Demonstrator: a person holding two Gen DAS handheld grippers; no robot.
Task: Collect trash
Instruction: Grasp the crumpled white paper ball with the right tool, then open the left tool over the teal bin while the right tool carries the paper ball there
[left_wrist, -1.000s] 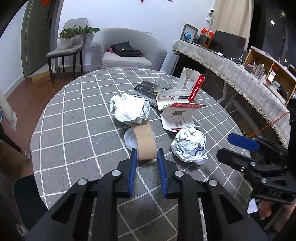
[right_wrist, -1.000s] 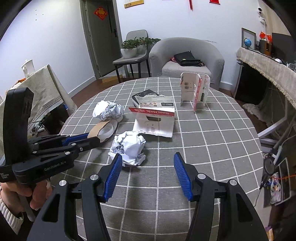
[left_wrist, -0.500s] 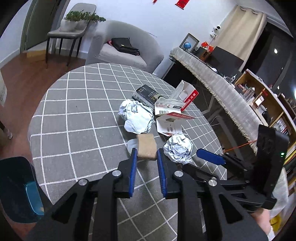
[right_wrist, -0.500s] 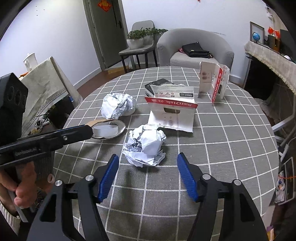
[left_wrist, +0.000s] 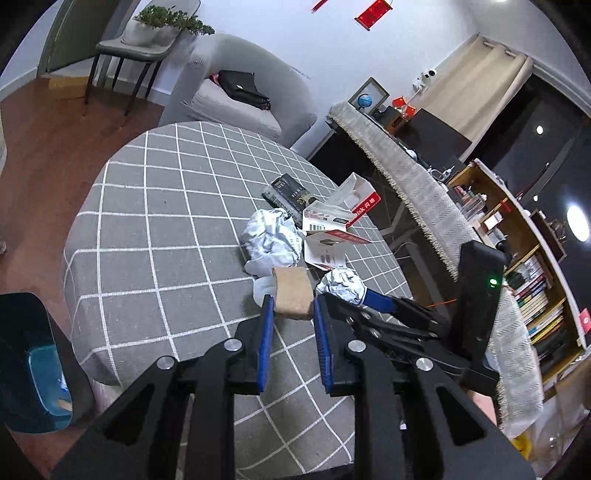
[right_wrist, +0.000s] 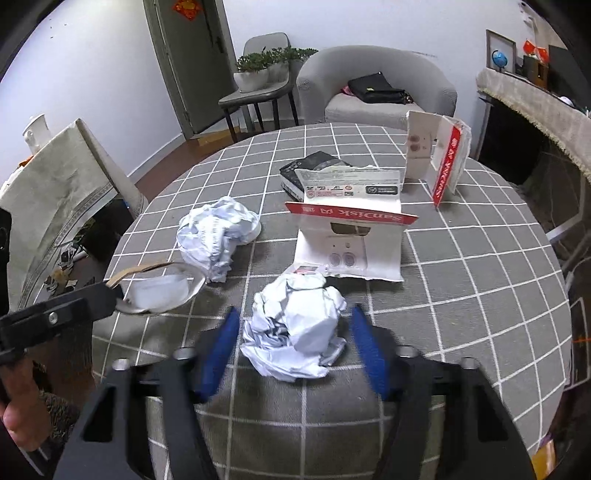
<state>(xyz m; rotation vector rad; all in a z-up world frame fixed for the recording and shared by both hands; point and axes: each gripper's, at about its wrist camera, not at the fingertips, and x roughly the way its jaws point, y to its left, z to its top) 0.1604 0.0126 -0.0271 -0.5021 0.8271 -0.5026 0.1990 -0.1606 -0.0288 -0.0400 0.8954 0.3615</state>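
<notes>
My left gripper (left_wrist: 291, 308) is shut on a brown cardboard tape roll (left_wrist: 291, 293) with a clear liner, held above the round grey checked table (left_wrist: 147, 229). The roll and the left gripper tip also show in the right wrist view (right_wrist: 155, 291). My right gripper (right_wrist: 291, 332) is open, its blue fingers (right_wrist: 221, 343) on both sides of a crumpled white paper ball (right_wrist: 295, 332). That ball shows in the left wrist view (left_wrist: 341, 286). A second paper ball (right_wrist: 216, 232) lies further back on the left.
Torn white and red SanDisk packaging (right_wrist: 351, 229), a black box (right_wrist: 314, 166) and an upright opened carton (right_wrist: 439, 155) lie on the far half of the table. A teal bin (left_wrist: 33, 365) stands on the floor at the table's left edge. An armchair (right_wrist: 376, 88) stands beyond.
My left gripper has lifted and drawn back toward the table's near left edge with the tape roll. My right gripper has moved forward so its fingers flank the near paper ball.
</notes>
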